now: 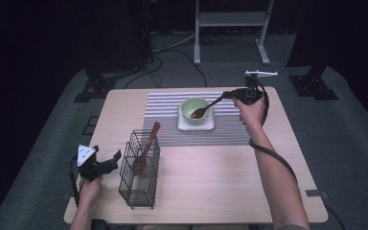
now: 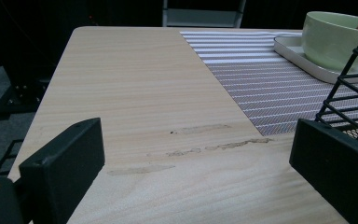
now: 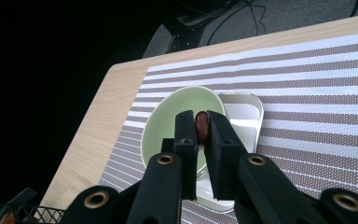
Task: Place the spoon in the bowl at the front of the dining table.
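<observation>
A brown spoon [image 1: 206, 109] is clamped between the right gripper [image 1: 227, 95] fingers, its scoop inside the green bowl [image 1: 194, 110]; the left gripper [image 1: 116, 157] fingers are spread apart beside the wire basket [image 1: 139, 171].

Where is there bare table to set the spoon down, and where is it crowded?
Free: bare wood between the basket and the right forearm; the strip left of the mat; the mat right of the tray. Crowded: tray and bowl, where the right gripper holds the spoon; the basket beside the left gripper.
</observation>
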Motion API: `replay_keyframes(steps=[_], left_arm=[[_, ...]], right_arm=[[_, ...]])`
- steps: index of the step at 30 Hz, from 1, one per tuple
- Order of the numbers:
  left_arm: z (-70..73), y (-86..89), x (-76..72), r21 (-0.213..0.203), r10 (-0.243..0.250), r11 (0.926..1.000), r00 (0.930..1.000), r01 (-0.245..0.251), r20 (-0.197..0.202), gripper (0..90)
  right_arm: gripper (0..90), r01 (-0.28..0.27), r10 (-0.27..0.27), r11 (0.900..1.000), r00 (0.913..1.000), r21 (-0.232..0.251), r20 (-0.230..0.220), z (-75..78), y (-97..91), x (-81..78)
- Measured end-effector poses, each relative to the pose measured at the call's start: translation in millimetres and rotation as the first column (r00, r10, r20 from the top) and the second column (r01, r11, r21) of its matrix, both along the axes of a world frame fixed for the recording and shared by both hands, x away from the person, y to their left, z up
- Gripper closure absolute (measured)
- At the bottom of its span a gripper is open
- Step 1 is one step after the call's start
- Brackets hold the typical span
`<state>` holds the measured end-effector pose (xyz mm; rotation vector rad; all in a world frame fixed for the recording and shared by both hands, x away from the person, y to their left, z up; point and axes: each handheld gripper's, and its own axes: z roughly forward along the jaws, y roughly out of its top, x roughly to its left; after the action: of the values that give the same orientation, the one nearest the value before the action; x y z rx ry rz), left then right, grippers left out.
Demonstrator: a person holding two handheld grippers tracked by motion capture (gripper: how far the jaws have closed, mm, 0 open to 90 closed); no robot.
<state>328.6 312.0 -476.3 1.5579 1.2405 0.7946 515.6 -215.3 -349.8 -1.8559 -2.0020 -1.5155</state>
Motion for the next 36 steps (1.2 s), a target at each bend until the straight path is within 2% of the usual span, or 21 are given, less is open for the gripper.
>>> replay_keyframes(steps=[16, 36], left_arm=[[0.0, 0.4, -0.2, -0.004, 0.0, 1.0, 1.0, 0.0, 0.001, 2.3], [0.0, 0.9, -0.1, -0.008, 0.003, 1.0, 1.0, -0.003, 0.0, 2.2]], right_arm=[[82.0, 0.003, -0.003, 0.9999, 0.9999, -0.01, -0.013, -12.7, -0.9, 5.0], [80.7, -0.008, 0.009, 0.9998, 0.9986, 0.019, -0.052, -31.4, -1.3, 9.4]])
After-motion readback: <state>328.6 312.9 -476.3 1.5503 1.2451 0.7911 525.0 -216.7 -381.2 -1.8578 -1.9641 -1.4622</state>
